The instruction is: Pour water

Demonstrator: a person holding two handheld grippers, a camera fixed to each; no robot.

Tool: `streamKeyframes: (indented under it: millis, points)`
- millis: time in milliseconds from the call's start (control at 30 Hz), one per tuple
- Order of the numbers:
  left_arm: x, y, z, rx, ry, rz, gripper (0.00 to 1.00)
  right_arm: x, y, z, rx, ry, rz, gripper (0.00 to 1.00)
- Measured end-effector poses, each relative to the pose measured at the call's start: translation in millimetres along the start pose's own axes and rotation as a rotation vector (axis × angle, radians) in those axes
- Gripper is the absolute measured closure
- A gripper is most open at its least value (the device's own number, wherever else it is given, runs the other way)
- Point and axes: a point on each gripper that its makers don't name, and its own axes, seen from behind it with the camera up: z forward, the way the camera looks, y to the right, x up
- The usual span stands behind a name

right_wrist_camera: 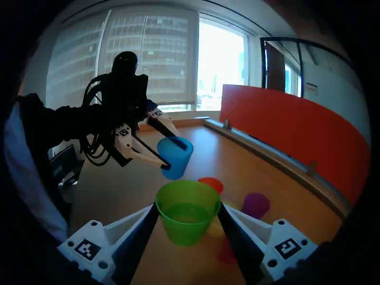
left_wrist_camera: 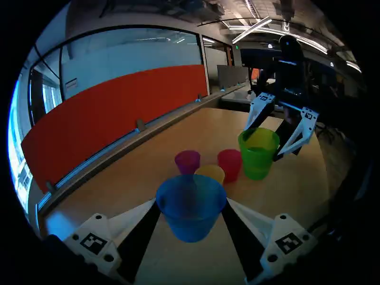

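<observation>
Left gripper view: left hand-held gripper [left_wrist_camera: 191, 208] clamps the blue cup [left_wrist_camera: 191, 221] between its fingers. Right hand-held gripper [right_wrist_camera: 188, 211] clamps the green cup [right_wrist_camera: 187, 230], liquid [right_wrist_camera: 186, 219] inside, between its own; small cups [left_wrist_camera: 230, 164] stand on the surface [left_wrist_camera: 142, 180] ahead.

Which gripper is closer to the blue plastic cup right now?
Left. The left gripper clamps the blue plastic cup between its fingers; the right gripper is beyond it, holding the green plastic cup.
</observation>
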Motion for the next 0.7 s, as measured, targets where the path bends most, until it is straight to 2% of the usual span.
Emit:
streamKeyframes:
  millis: [700]
  points:
    - [-43.4, 21.2, 25.1, -0.094, -0.182, 0.066, 0.12, -32.7, -2.7, 8.1, 0.029, -0.073, 0.017, 0.08]
